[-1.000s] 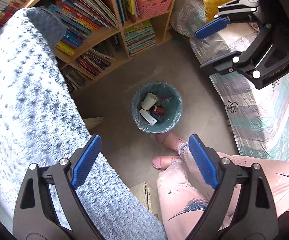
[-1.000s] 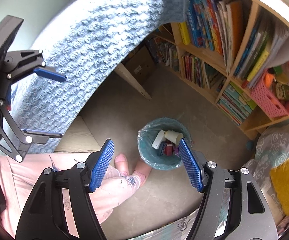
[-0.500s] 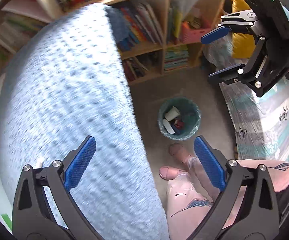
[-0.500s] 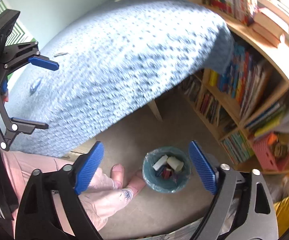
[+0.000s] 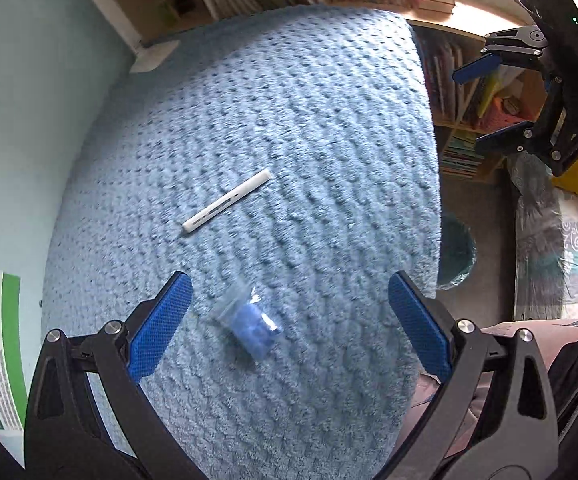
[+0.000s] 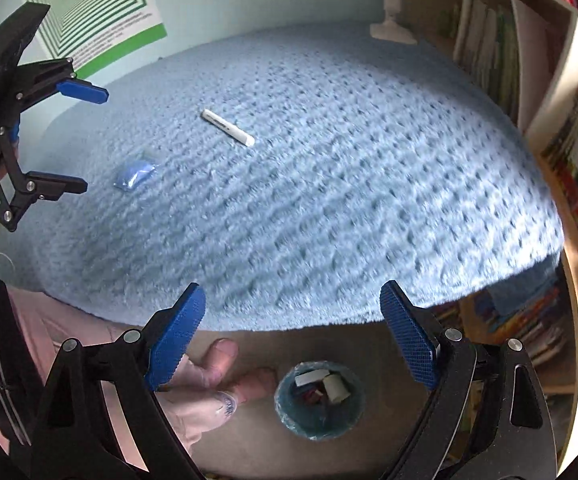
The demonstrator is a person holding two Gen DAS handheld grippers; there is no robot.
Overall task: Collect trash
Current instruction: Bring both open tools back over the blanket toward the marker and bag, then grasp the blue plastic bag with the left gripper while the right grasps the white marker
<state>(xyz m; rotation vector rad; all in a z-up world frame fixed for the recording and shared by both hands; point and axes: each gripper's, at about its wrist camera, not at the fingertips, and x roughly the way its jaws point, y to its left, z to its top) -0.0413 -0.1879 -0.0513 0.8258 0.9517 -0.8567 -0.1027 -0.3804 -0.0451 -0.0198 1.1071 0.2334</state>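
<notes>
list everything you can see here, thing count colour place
fluffy knitted cover: 1, light blue, over the table
thin plastic marker: 1, white, lying mid-cover
small clear plastic bag: 1, blue contents, on the cover between the left claw's fingers
round lined trash bin: 1, teal, on the floor below the table edge, holding scraps
wooden bookshelf: 1, tan, full of books, right of the table
striped poster: 1, green and white, on the wall
person's feet: 2, beside the bin
left claw: black, blue pads, open
right claw: same, open
</notes>
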